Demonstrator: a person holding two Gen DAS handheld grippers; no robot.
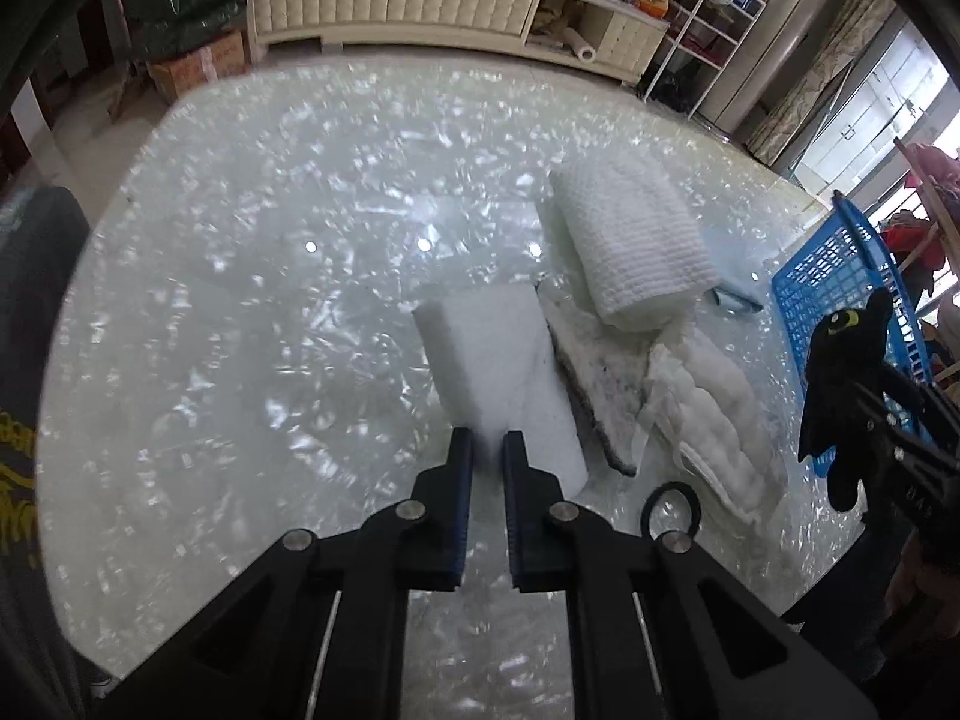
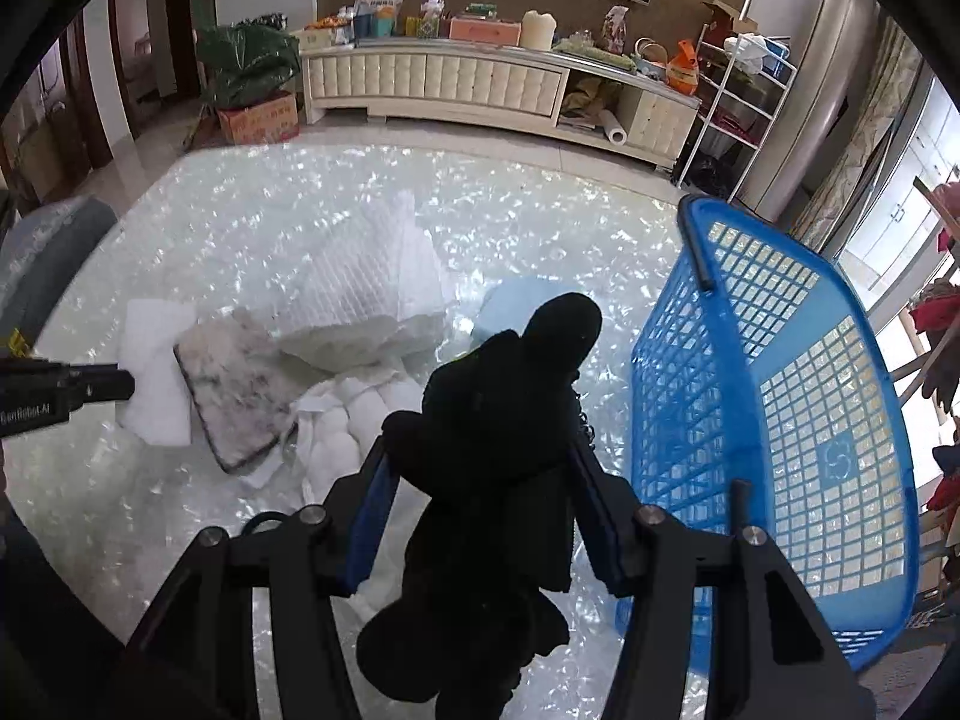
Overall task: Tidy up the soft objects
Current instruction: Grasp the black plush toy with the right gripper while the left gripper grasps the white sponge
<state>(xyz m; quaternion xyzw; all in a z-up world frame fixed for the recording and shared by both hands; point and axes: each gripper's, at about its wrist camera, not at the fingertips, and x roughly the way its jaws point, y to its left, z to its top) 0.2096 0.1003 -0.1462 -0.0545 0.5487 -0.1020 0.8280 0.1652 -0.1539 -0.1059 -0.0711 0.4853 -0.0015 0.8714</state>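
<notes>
Glossy, pearl-flecked counter (image 1: 252, 276) fills the left wrist view, with a cream sideboard (image 1: 420, 3) along the far wall. Left tongs (image 1: 487, 450) are clenched on the near end of a white foam block (image 1: 498, 360), which juts away from them above the surface. Just right of it lie a grey-stained pad (image 1: 600, 384), a quilted white cloth (image 1: 714, 414) and a folded white towel (image 1: 636, 246). A black hair tie (image 1: 671, 507) lies near the tongs.

From the right wrist view, the right tongs (image 2: 480, 450) grasp a black plush toy (image 2: 504, 420) around its body, its head pointing away. A blue plastic basket (image 2: 780, 396) sits tilted immediately to the right. A pale blue item (image 2: 510, 300) shows behind the toy, partly hidden.
</notes>
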